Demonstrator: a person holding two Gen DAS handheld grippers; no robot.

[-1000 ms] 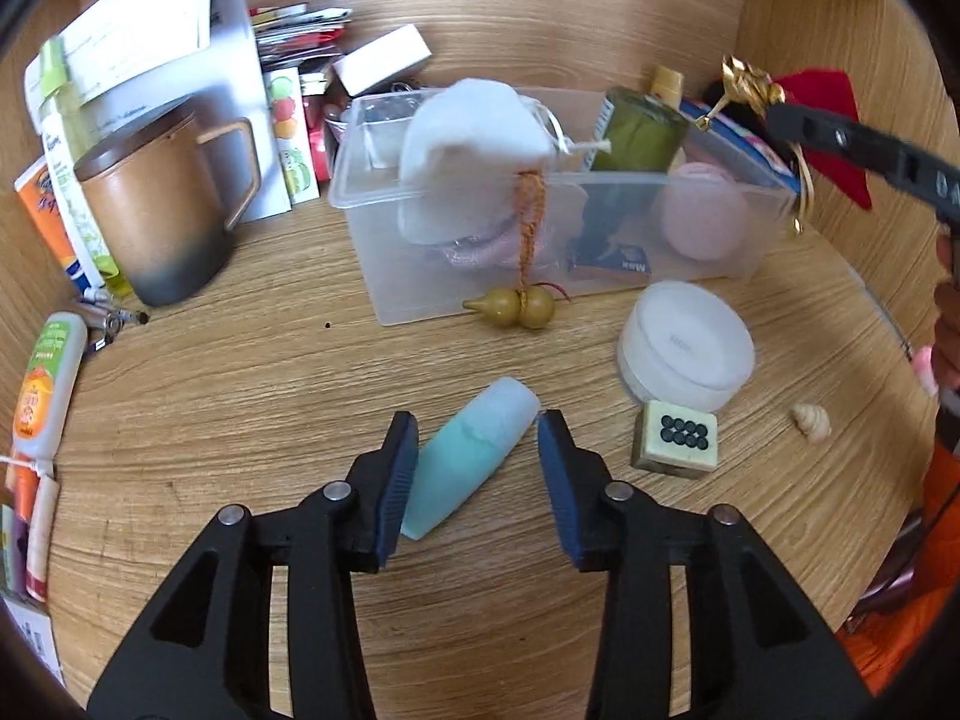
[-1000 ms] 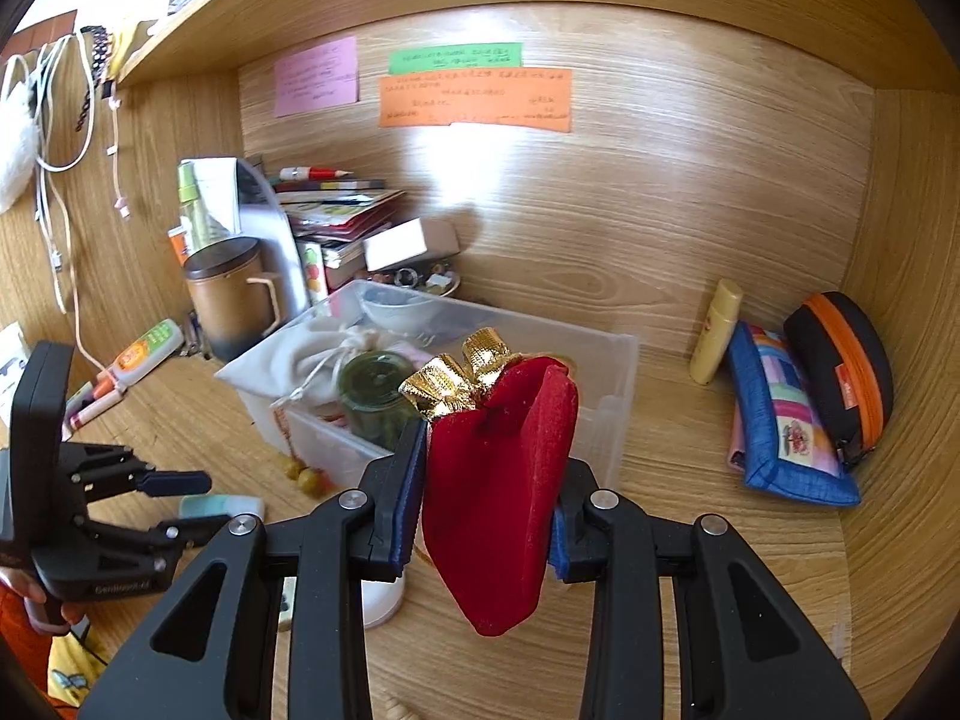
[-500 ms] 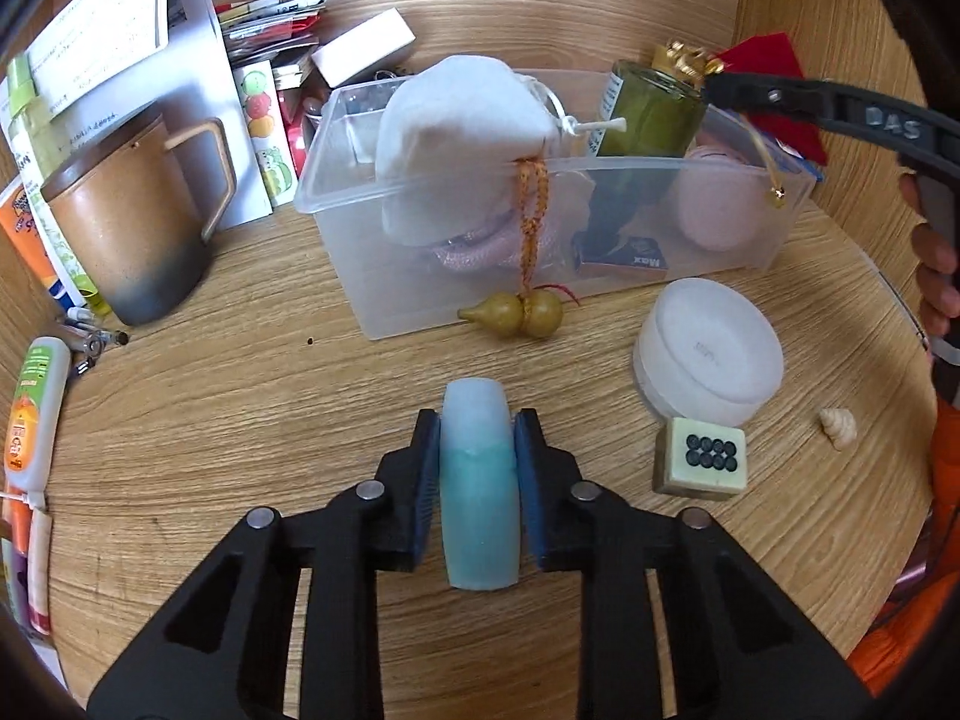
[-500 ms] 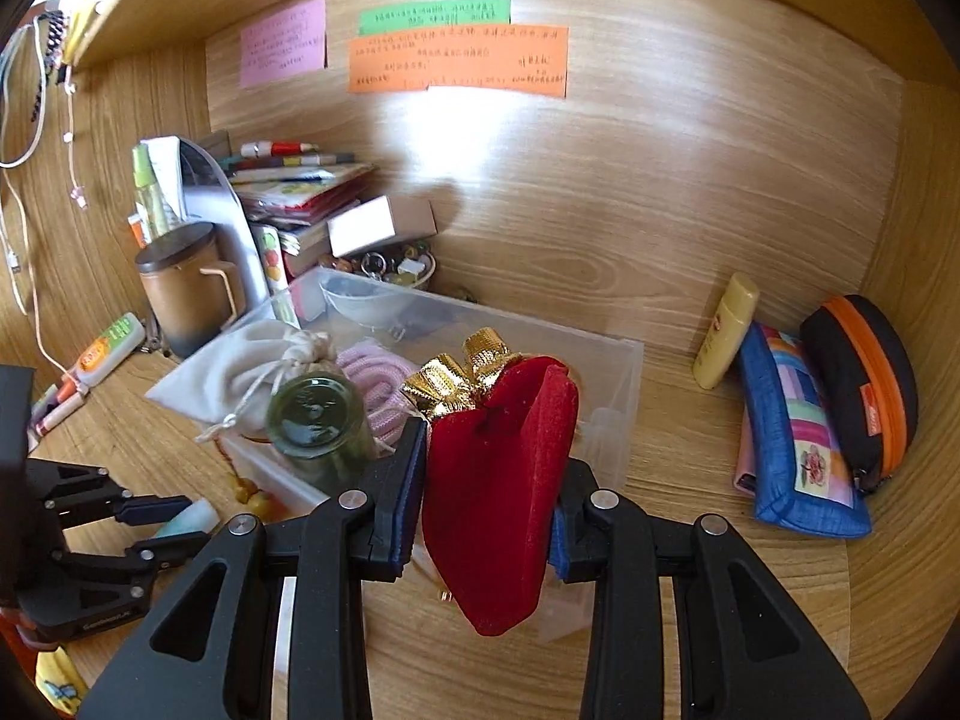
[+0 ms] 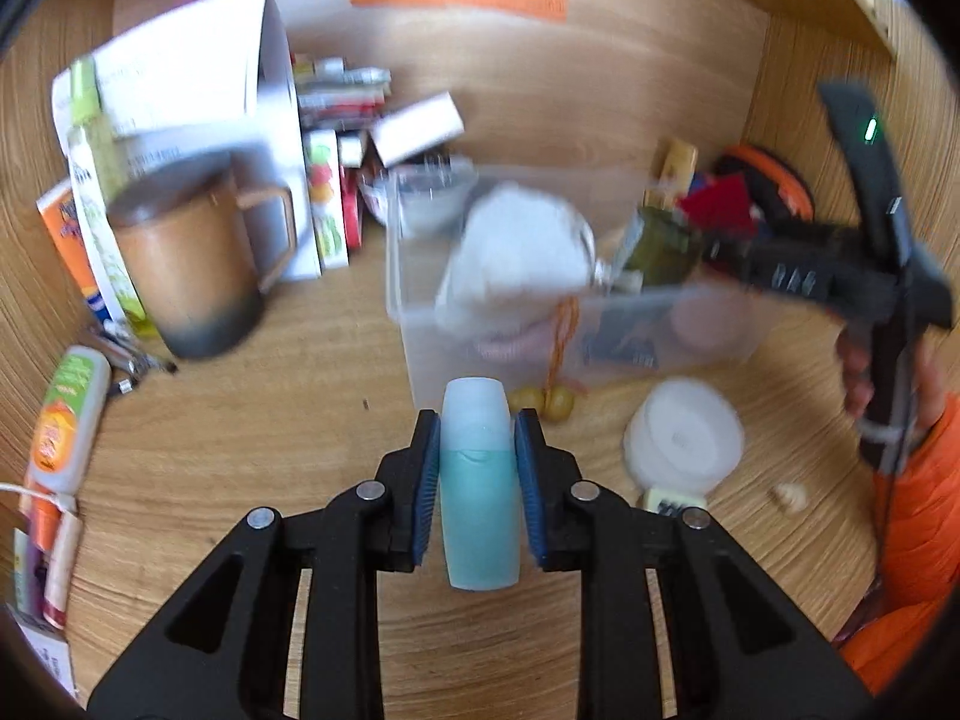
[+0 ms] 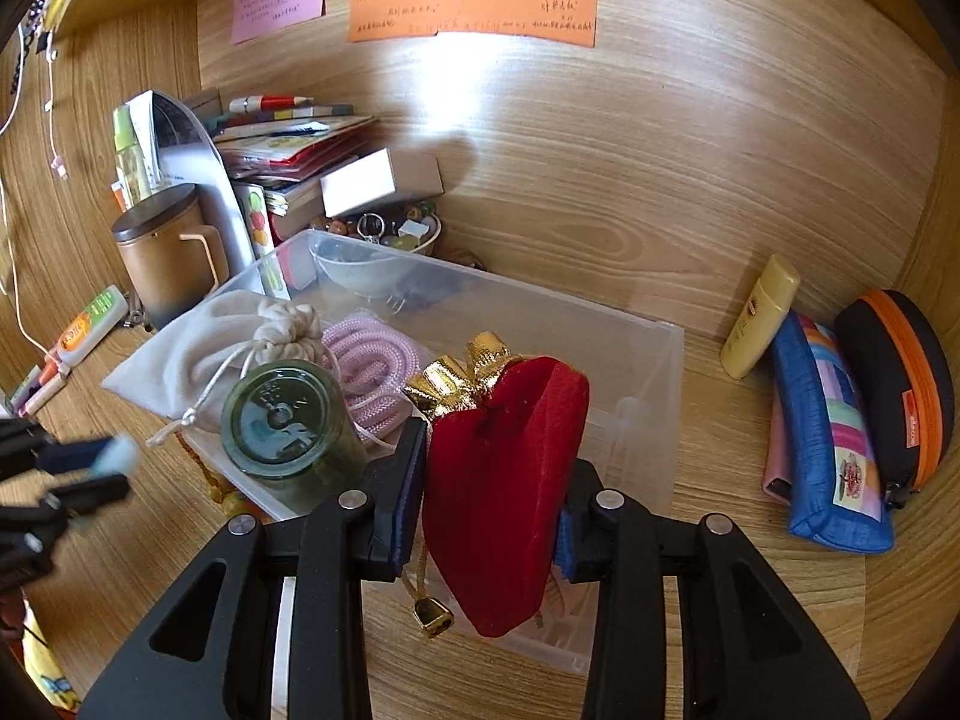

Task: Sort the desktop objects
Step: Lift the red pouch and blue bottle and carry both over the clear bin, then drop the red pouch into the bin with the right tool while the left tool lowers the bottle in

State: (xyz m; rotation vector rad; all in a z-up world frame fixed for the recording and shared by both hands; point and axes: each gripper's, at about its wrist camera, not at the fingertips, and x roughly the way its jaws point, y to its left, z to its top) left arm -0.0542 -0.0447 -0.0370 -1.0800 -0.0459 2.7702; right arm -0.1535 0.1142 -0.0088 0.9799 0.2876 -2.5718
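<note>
In the right wrist view the bin (image 6: 630,360) sits mid-bench (image 6: 750,630), holding a drawstring bag (image 6: 198,348), a rope coil (image 6: 372,354) and a jar (image 6: 282,420). A mug (image 6: 162,258) stands at ten o'clock of it, a book stack (image 6: 288,144) behind at eleven, and two cases (image 6: 834,438) at three, a bottle (image 6: 759,318) leaning just behind them.

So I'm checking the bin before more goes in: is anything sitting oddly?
Yes. The white drawstring pouch lies over the rim of the clear bin, partly outside it, and its gourd charm dangles outside down to the desk.
</note>
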